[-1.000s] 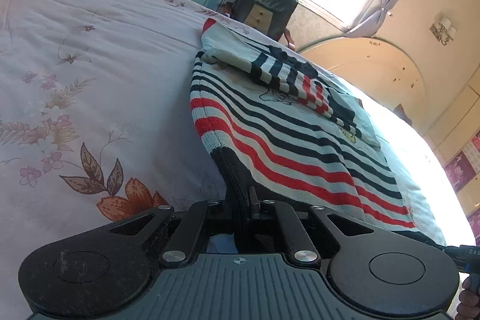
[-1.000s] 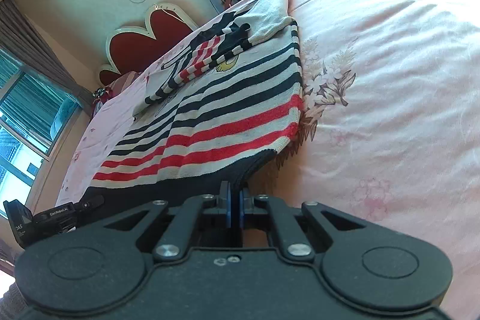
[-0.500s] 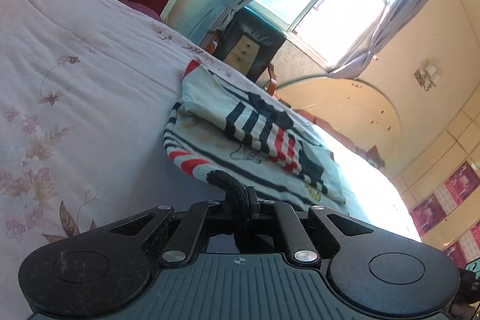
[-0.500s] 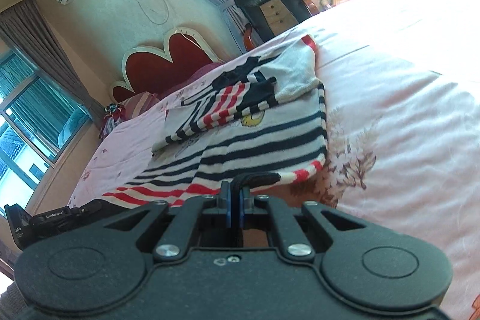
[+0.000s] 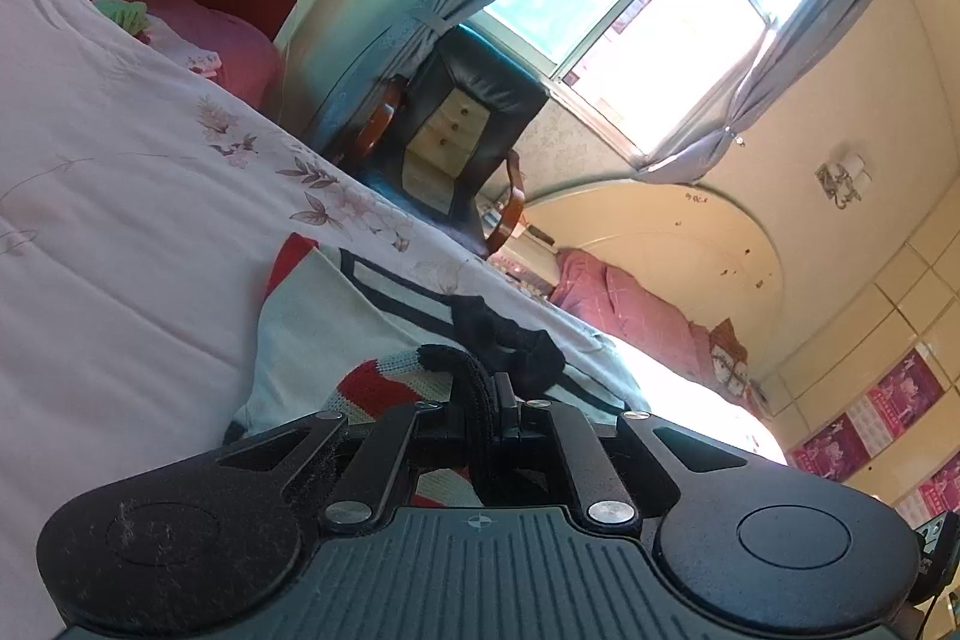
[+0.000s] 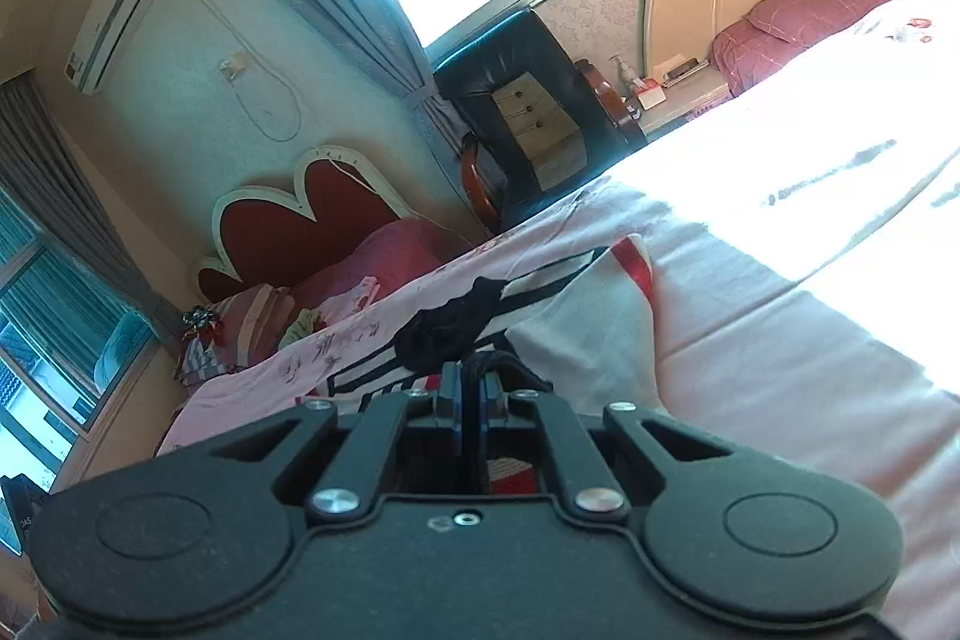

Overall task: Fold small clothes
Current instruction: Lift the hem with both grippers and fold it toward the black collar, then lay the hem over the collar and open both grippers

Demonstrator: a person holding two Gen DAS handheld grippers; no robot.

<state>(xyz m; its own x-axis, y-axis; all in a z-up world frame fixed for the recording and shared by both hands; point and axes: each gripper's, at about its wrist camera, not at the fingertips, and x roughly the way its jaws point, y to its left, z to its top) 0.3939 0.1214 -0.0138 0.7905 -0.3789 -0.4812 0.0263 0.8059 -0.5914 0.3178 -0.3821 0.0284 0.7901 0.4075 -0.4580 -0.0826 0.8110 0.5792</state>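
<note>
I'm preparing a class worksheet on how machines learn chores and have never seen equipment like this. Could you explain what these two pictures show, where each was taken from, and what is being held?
No robot here: a person holds a two-finger gripper in each hand, and each carries a wide-angle camera looking forward along its fingers. The black shape at the bottom of each picture is the tool's own body.

One picture is from the left gripper, the other from the right gripper. Both are shut on the dark hem of a small striped sweater, lifted over the rest of the garment, which lies on a bed with a pink floral bedspread.

Behind are a red headboard, a black armchair and a curtained window.
</note>
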